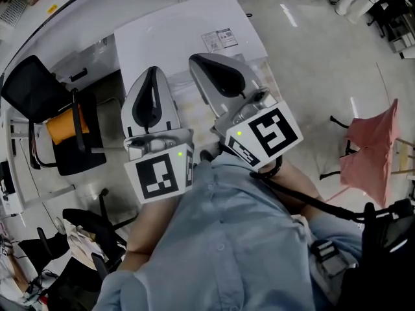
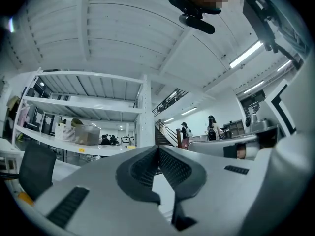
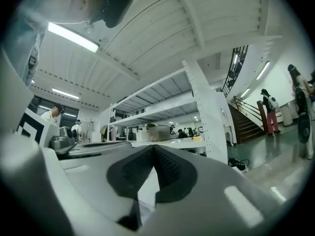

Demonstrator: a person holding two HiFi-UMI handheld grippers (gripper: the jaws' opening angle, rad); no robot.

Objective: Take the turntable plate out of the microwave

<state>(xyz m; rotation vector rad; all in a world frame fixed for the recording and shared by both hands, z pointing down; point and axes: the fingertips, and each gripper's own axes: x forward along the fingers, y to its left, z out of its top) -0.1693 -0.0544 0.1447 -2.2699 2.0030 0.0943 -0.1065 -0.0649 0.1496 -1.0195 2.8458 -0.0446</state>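
No turntable plate shows in any view. Below and ahead of me in the head view is a white box top with a printed label (image 1: 188,34); I cannot tell whether it is the microwave. My left gripper (image 1: 153,71) is raised in front of my chest, shut, with nothing between its jaws. My right gripper (image 1: 195,59) is beside it, rolled to one side, also shut and empty. In the left gripper view the left gripper (image 2: 157,149) has its ribbed pads meeting at the tips. The right gripper (image 3: 153,147) in its own view looks the same. Both point out level across the room.
A black chair with an orange cushion (image 1: 63,127) stands at the left, with more black chairs (image 1: 91,229) below it. A pink chair (image 1: 373,151) is on the floor at the right. White shelving (image 2: 88,107) with bins, a staircase (image 3: 248,122) and distant people fill the gripper views.
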